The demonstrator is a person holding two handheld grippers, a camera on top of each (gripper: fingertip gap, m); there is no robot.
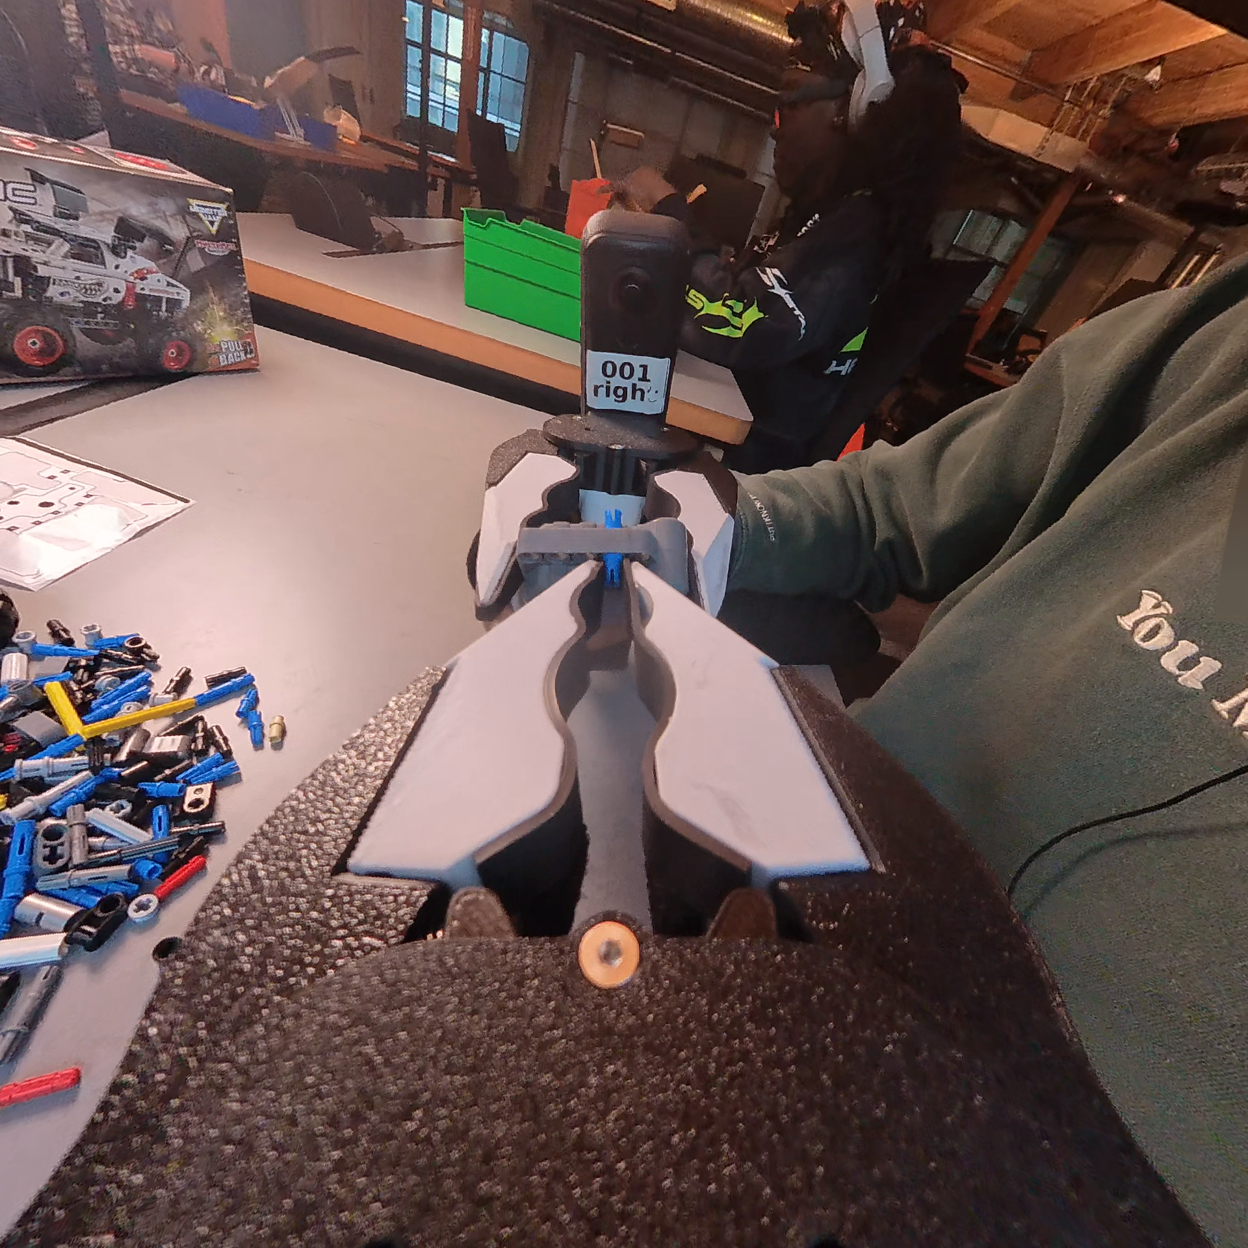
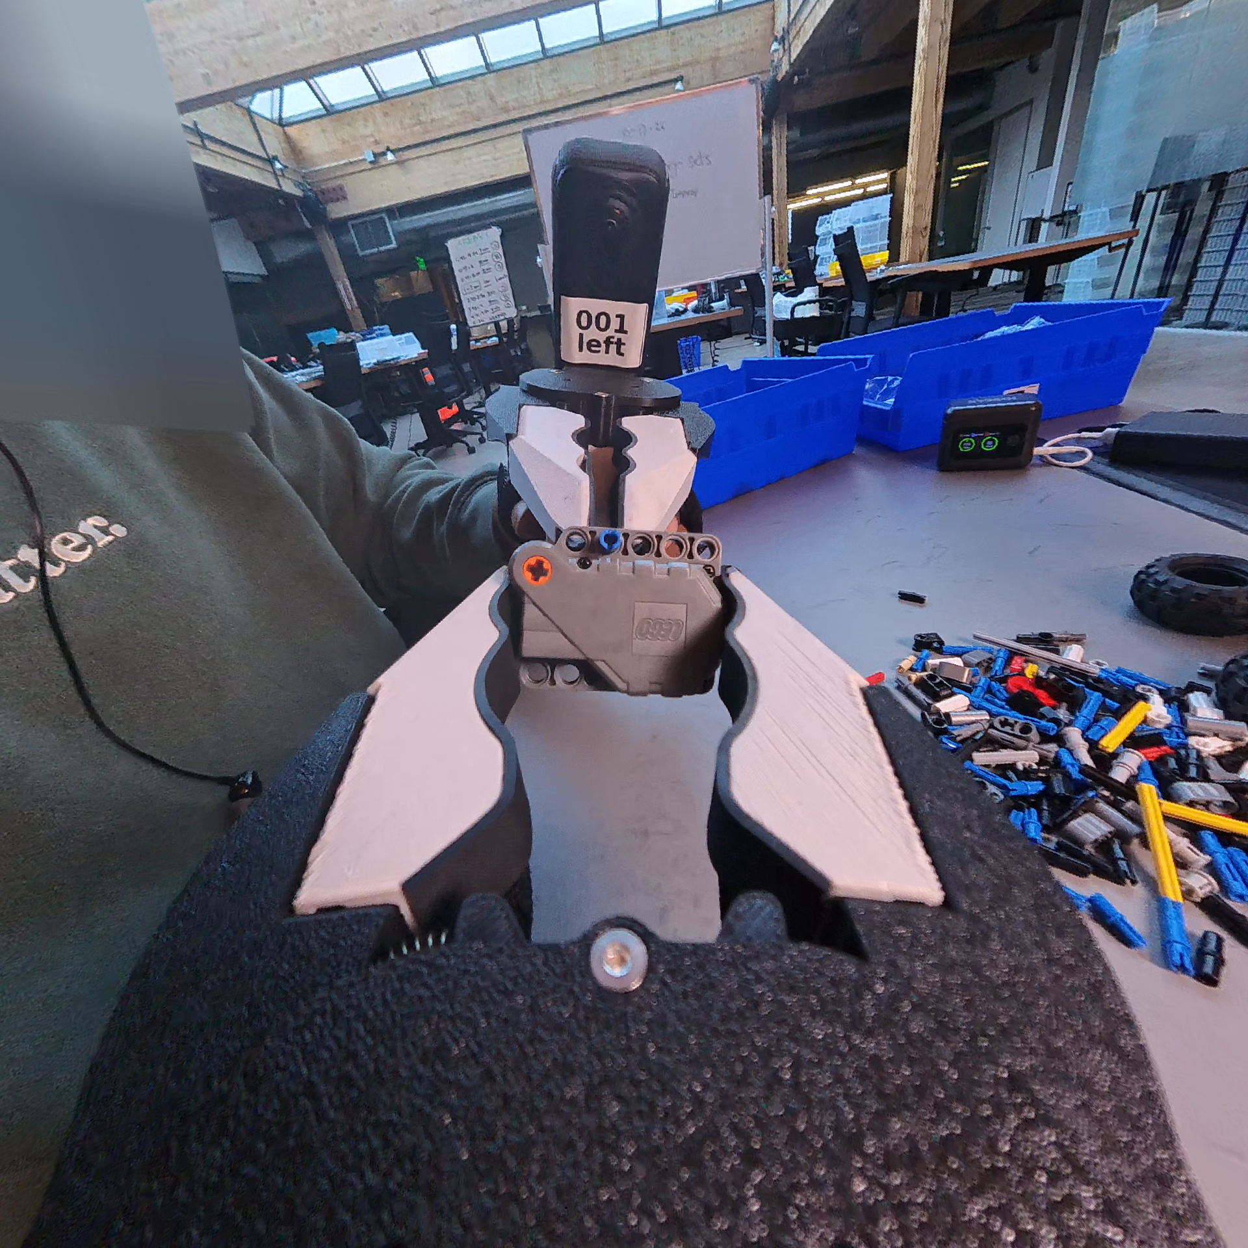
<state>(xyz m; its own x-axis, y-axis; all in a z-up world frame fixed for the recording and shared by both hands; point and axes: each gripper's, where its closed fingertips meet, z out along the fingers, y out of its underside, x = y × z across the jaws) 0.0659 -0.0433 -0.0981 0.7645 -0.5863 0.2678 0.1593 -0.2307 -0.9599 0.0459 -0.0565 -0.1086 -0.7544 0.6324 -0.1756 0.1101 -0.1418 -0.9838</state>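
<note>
There, two grippers [image 1: 611,574] [image 2: 614,594], one motor block [image 2: 611,628].

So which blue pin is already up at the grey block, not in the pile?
The blue pin pinched in the left gripper, its tip in the grey block's top hole row. The other blue pins lie loose in the pile on the table.

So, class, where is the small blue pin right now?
The small blue pin sits pinched in the left claw, pushed into the grey motor block held by the right claw, above the table.
</note>
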